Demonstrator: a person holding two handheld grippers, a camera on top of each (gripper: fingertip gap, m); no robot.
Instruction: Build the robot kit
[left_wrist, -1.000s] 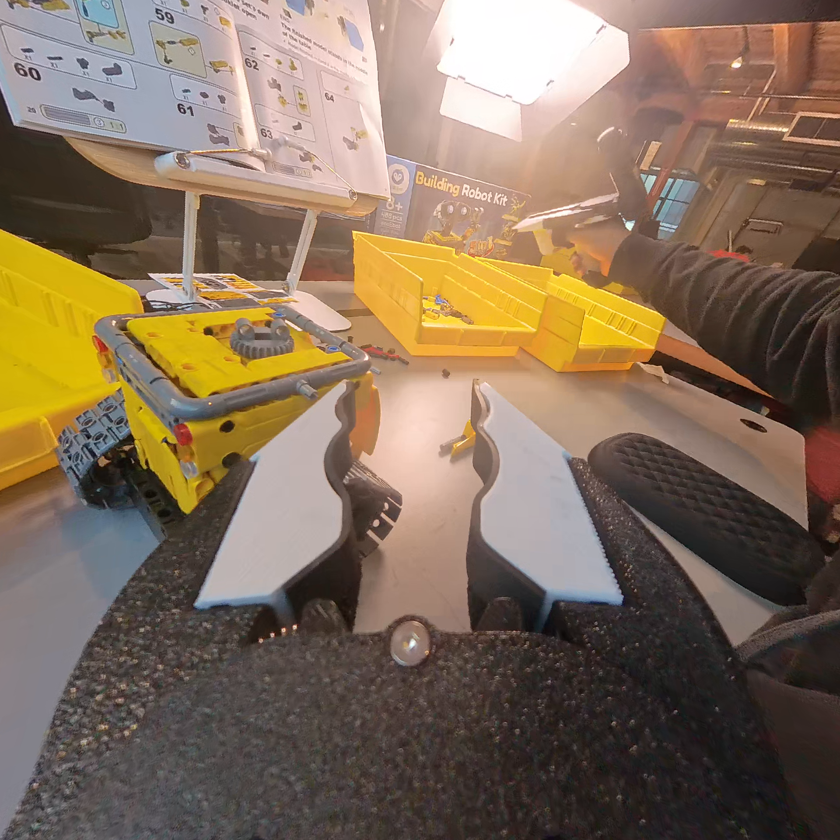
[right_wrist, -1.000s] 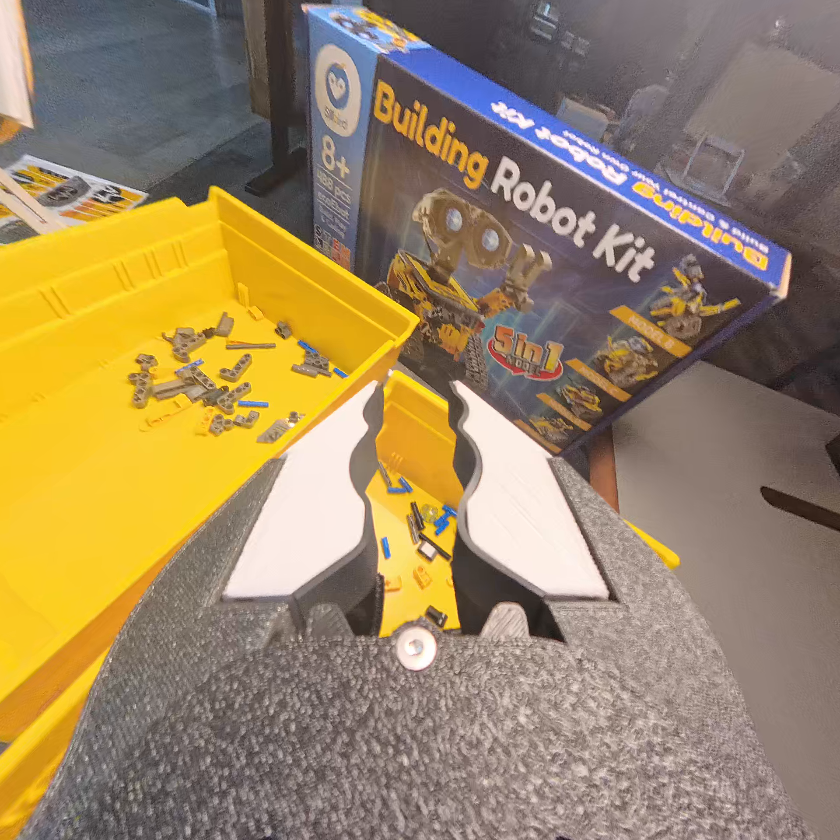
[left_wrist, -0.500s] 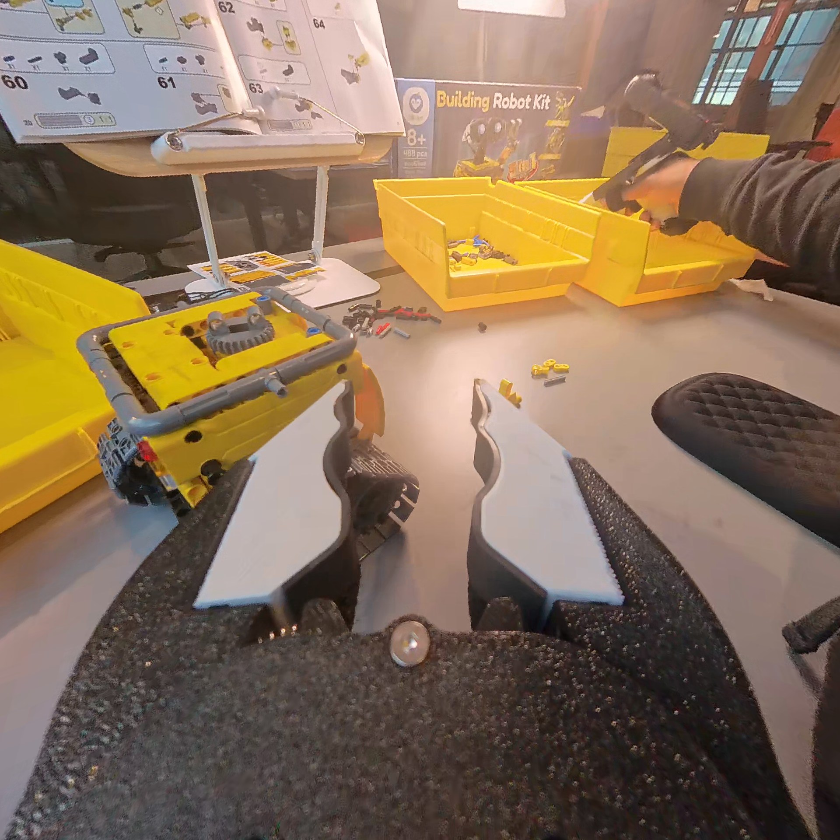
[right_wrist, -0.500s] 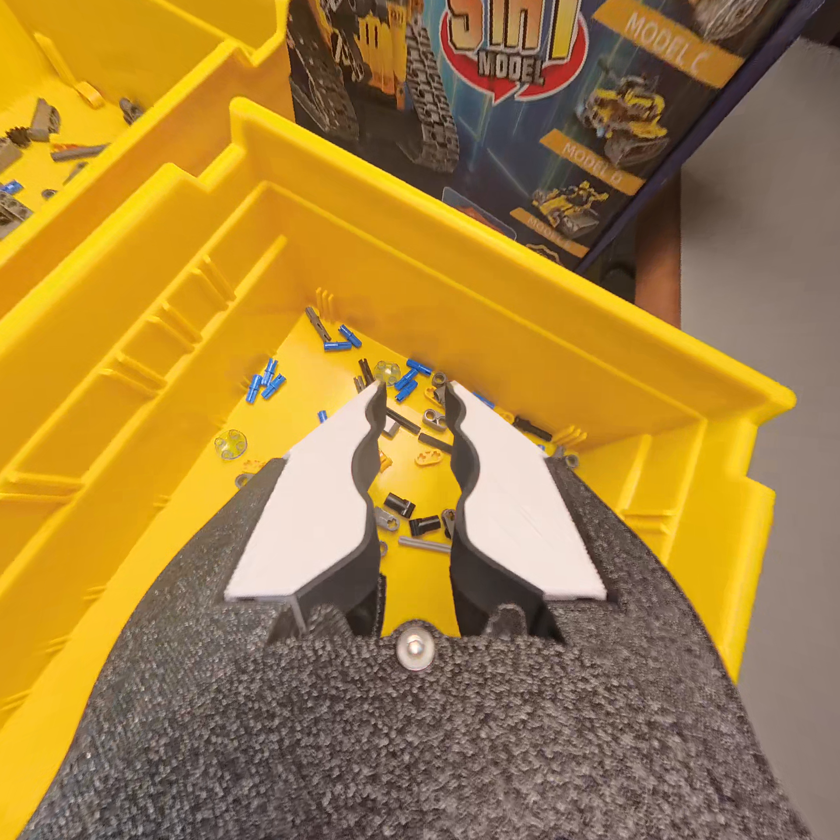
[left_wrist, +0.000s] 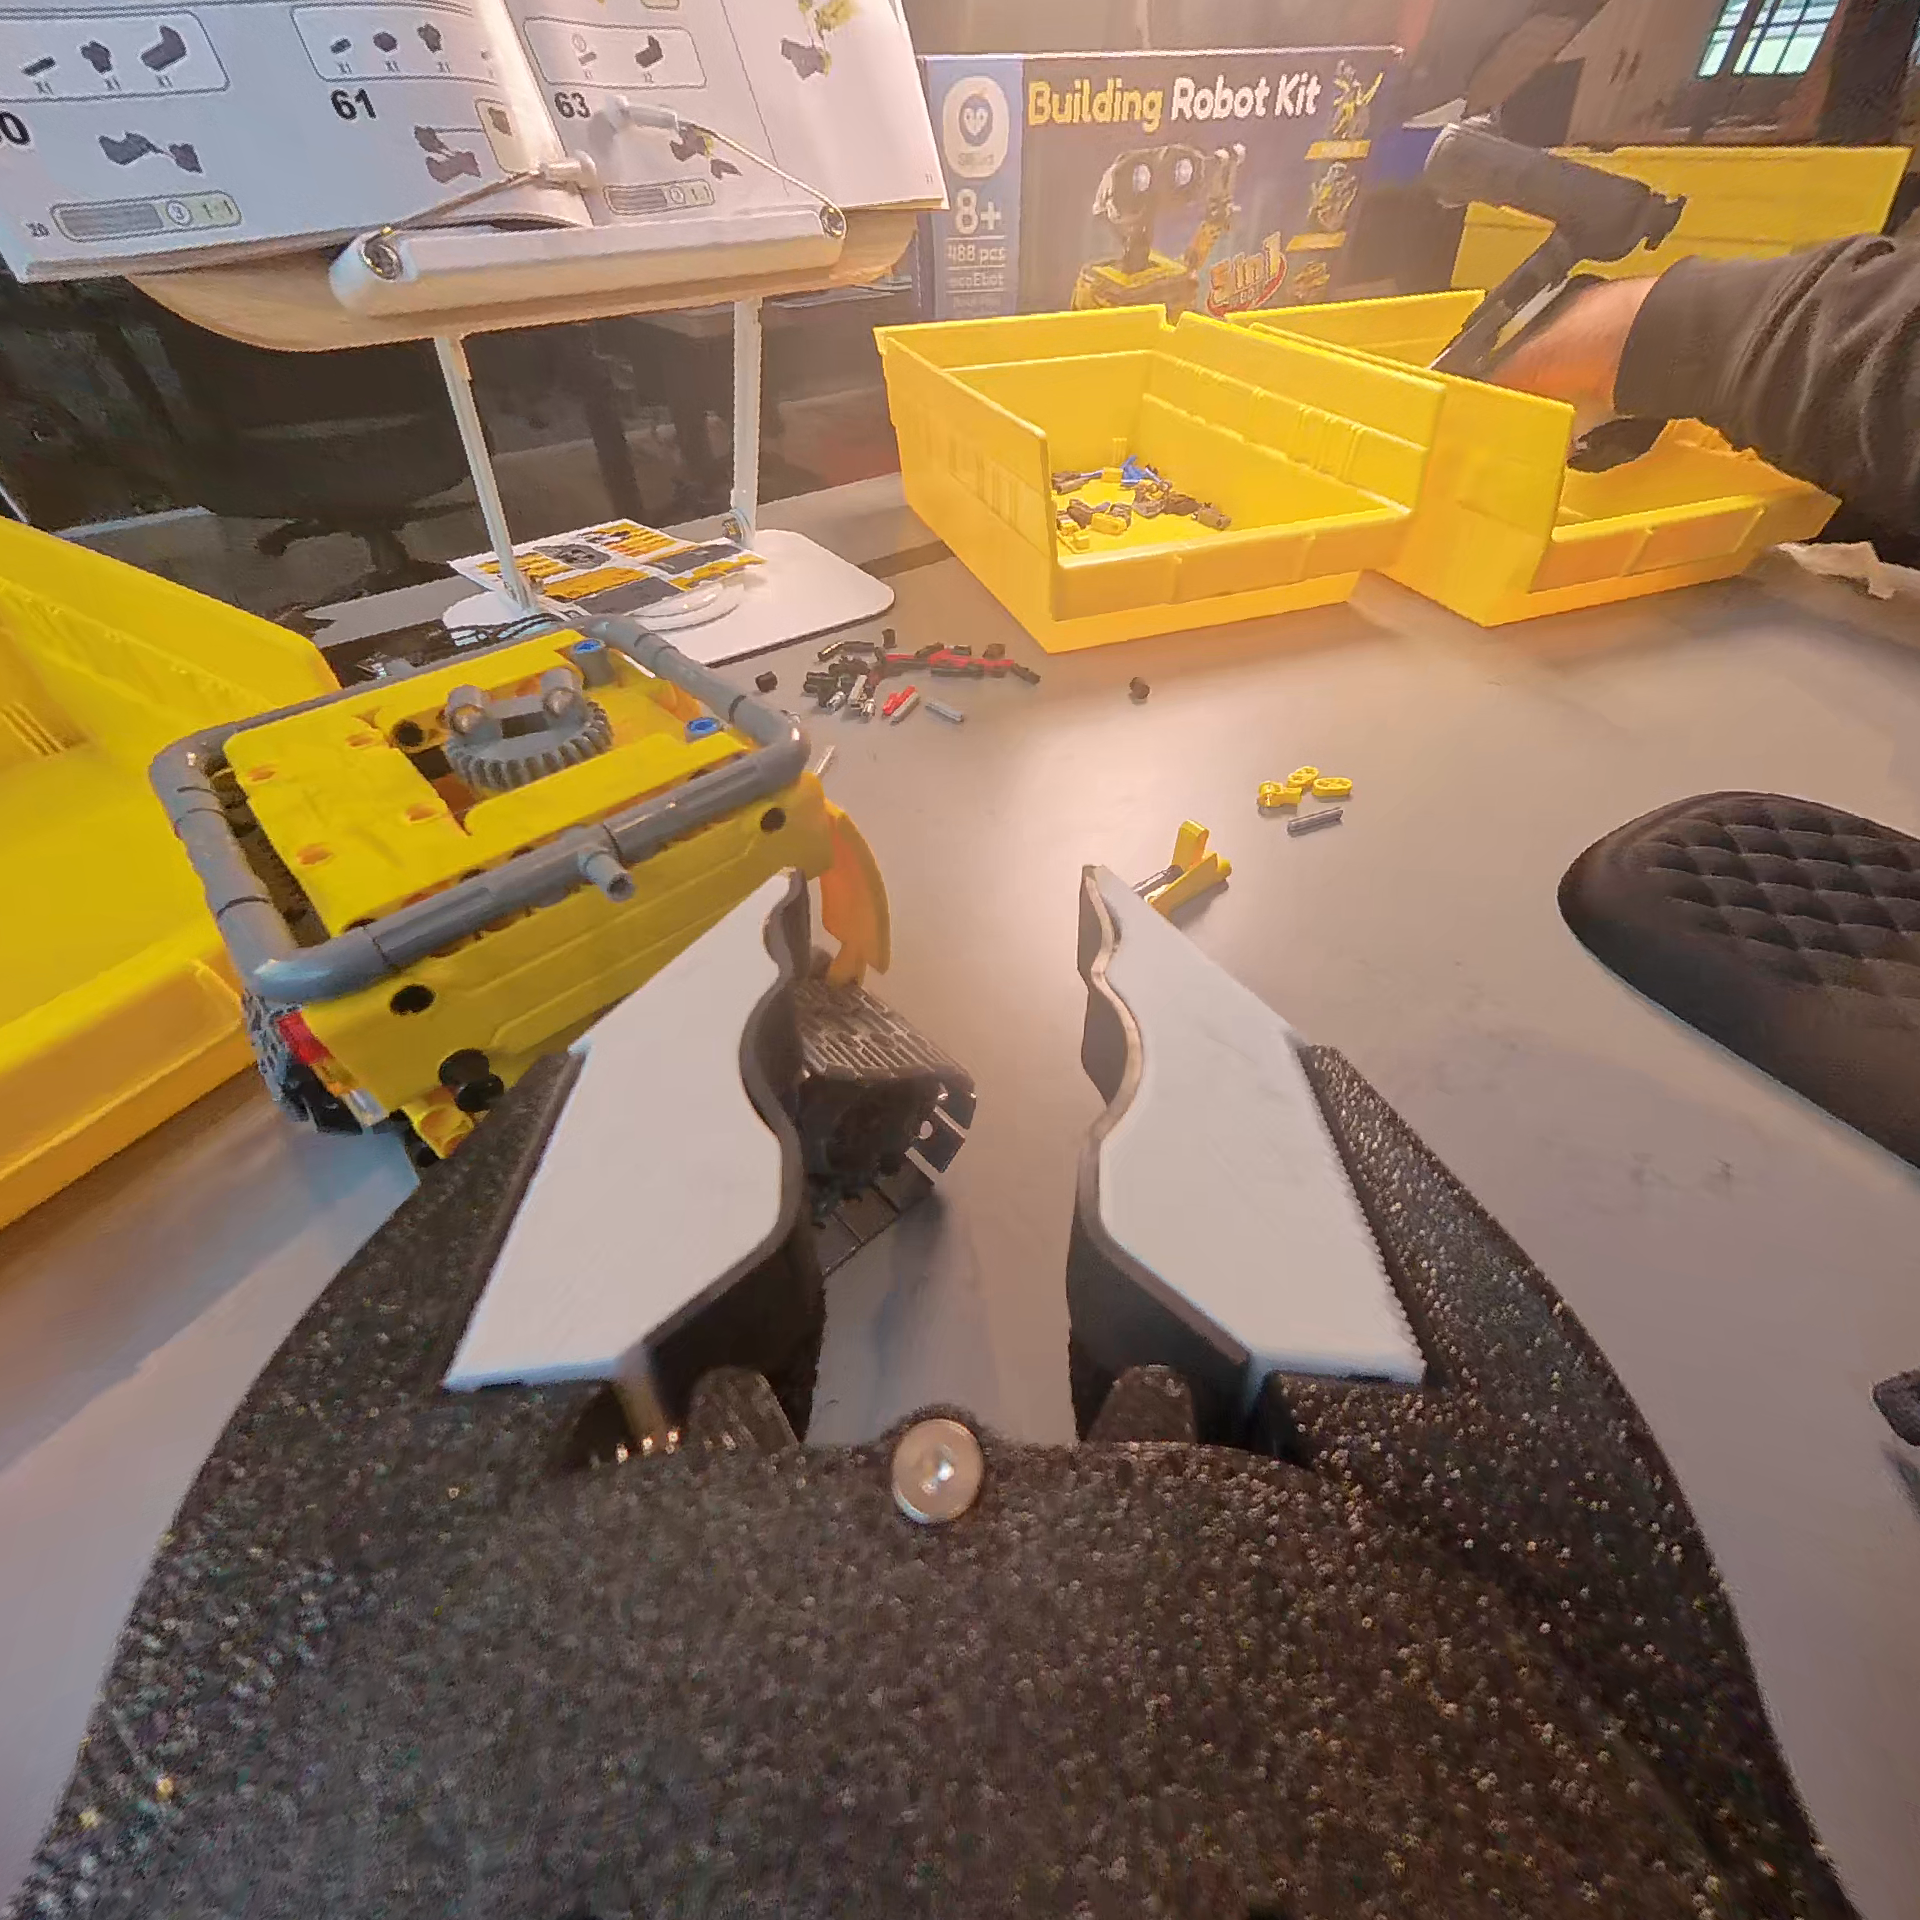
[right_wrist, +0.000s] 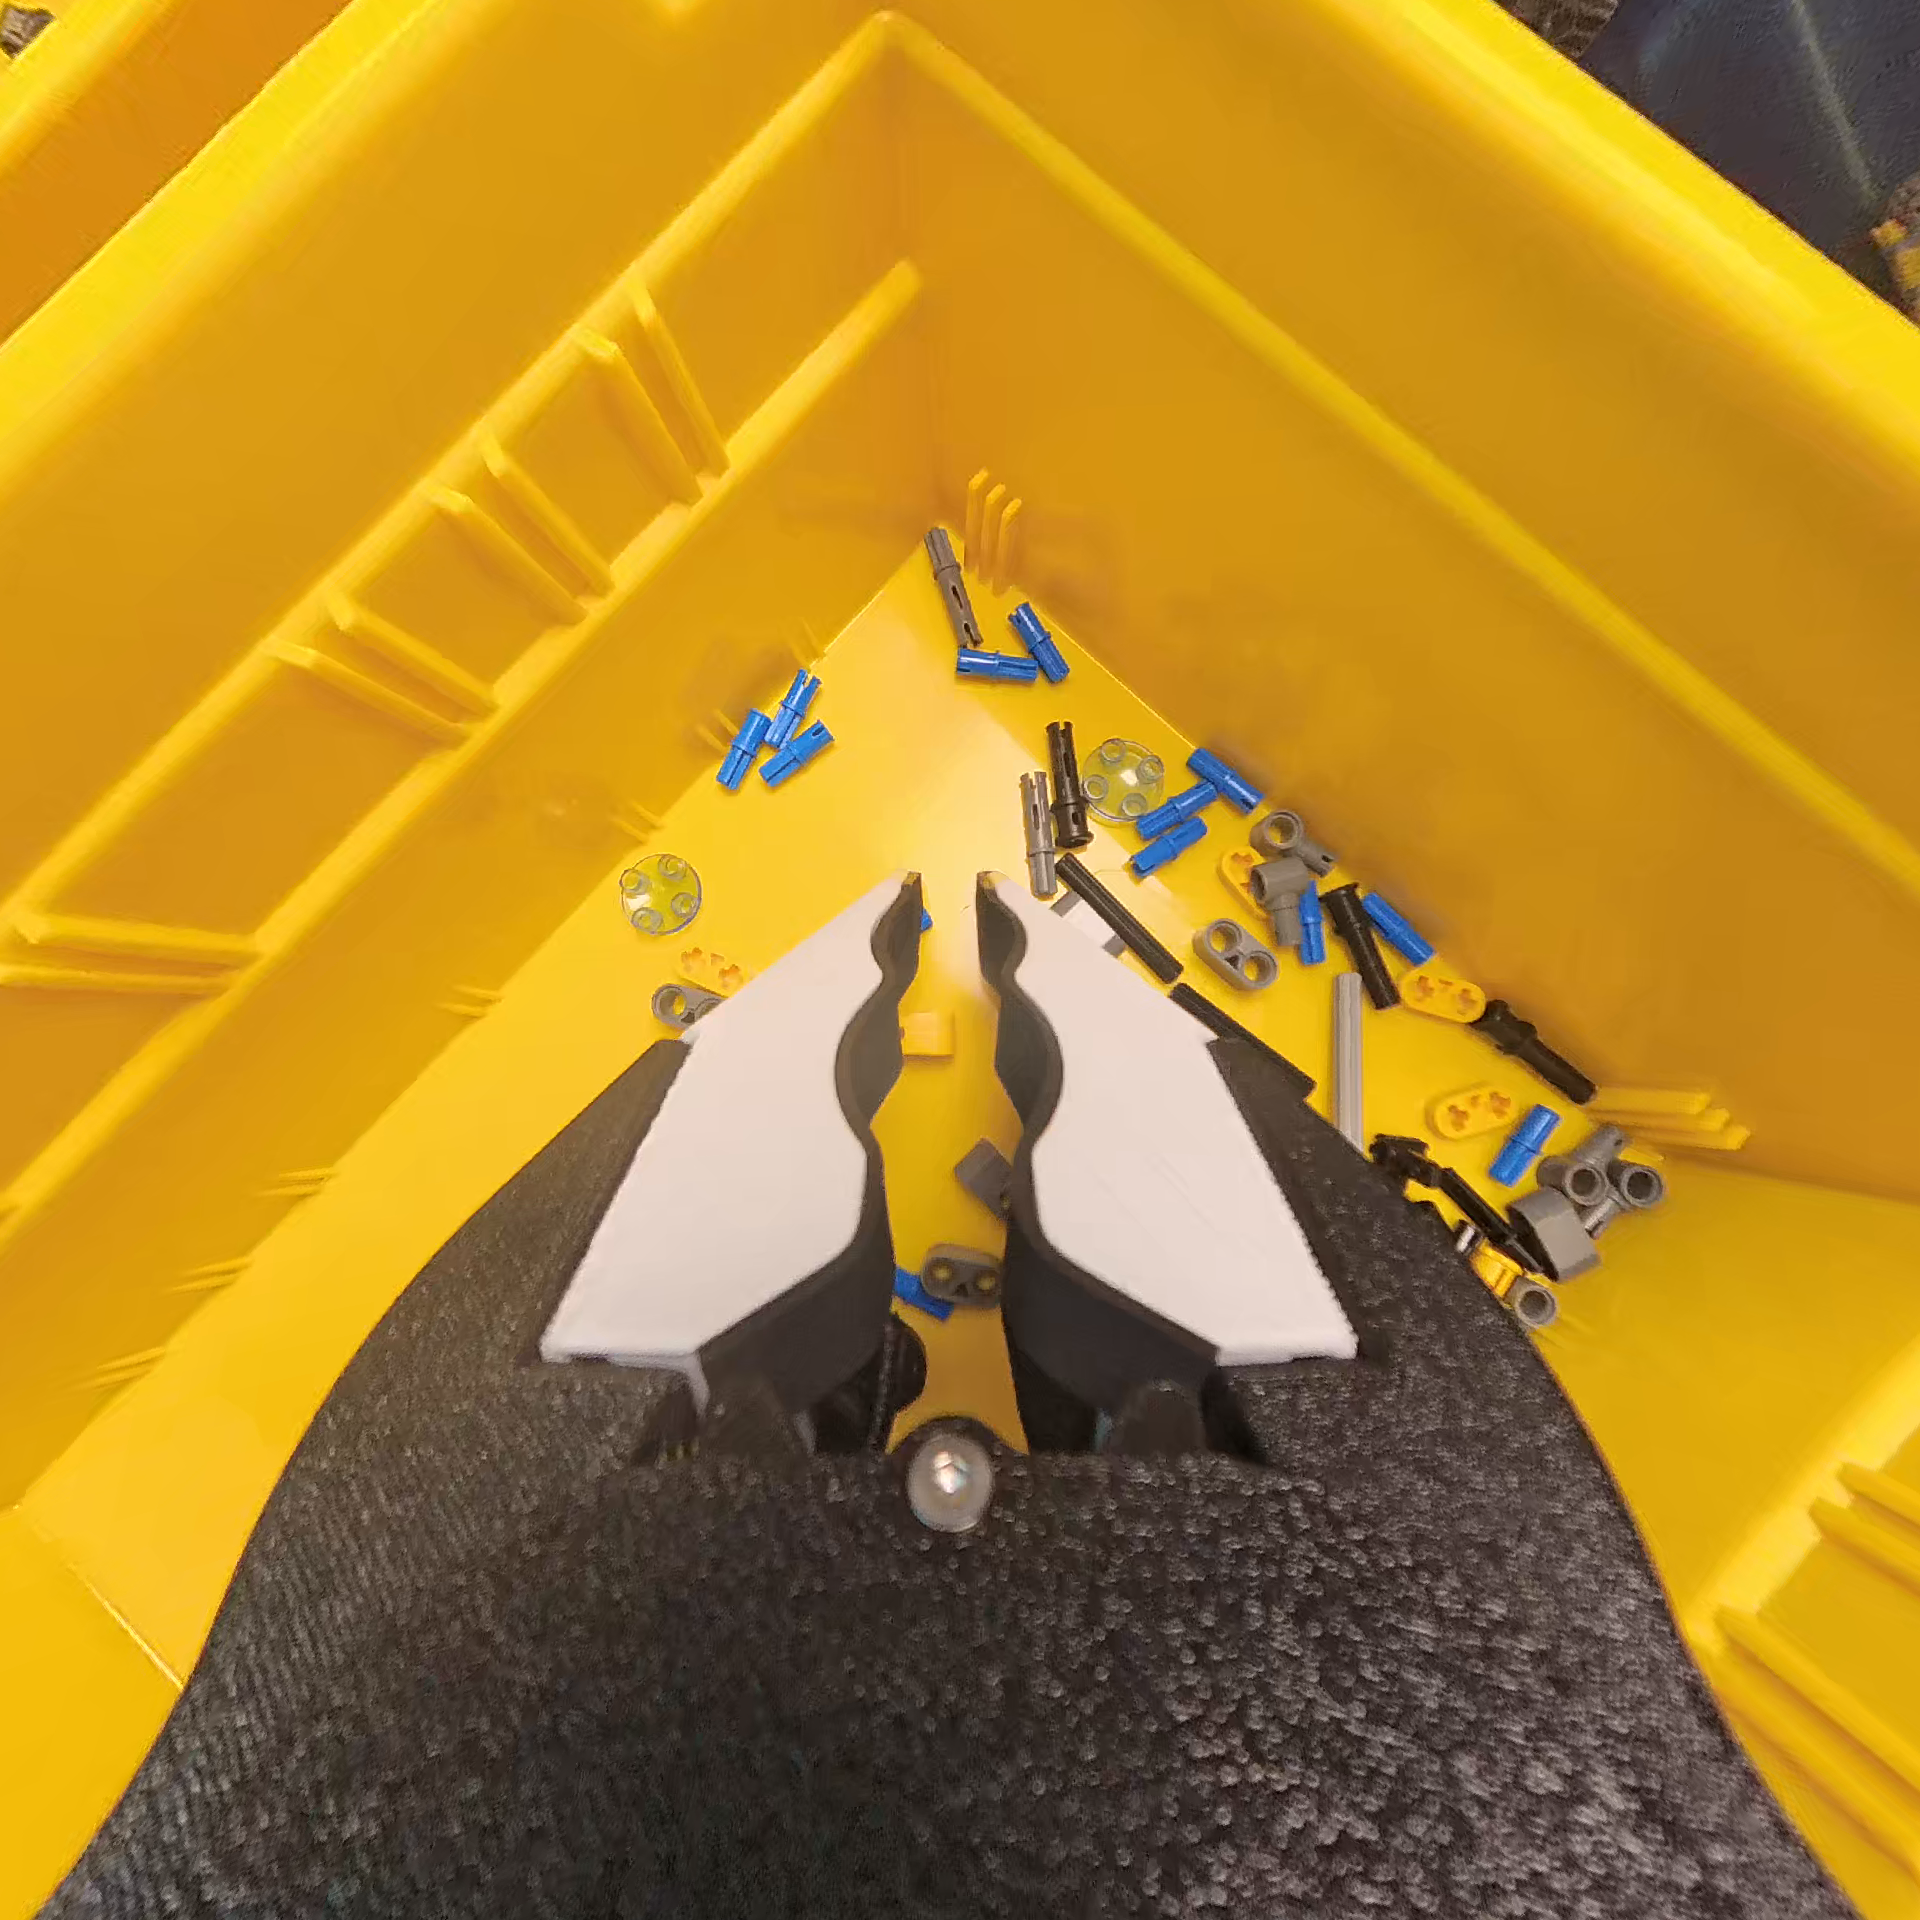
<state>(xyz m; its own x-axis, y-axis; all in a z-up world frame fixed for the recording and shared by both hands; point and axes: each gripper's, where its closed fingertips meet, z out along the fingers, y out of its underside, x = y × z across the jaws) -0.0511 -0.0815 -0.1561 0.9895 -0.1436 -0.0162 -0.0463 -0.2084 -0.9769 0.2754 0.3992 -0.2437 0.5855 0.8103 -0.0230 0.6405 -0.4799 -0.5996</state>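
My left gripper (left_wrist: 940, 894) is open and empty above the grey table (left_wrist: 1455, 1039). Its left finger stands beside the tracked yellow brick vehicle (left_wrist: 499, 894), next to the orange claw (left_wrist: 857, 904). A small yellow piece (left_wrist: 1184, 862) lies just past its right fingertip. My right gripper (right_wrist: 948, 883) is inside a yellow bin (right_wrist: 416, 623), pointing down toward its corner. Its jaws stand a narrow gap apart with nothing between the tips. Blue pins (right_wrist: 774, 727), black pins (right_wrist: 1117, 920), grey connectors (right_wrist: 1288, 873) and clear round plates (right_wrist: 660, 894) lie around it. In the left wrist view it (left_wrist: 1538, 260) is over the right bin (left_wrist: 1507, 499).
An instruction booklet on a white stand (left_wrist: 582, 249) and the kit's box (left_wrist: 1153, 177) are at the back. A yellow bin (left_wrist: 1143, 488) holds parts; another yellow tray (left_wrist: 94, 883) is at the left. Loose small parts (left_wrist: 904, 675) lie on the table. A black padded rest (left_wrist: 1766, 956) is at the right. The gap from one gripper's tips to the other's is roughly 60 cm. The left tips stand about 15 cm off the small yellow piece (left_wrist: 1184, 862).
My right gripper has dropped from above the bins down into the bin's corner, and its jaws have narrowed. My left gripper has tilted and shifted slightly beside the vehicle, staying open.
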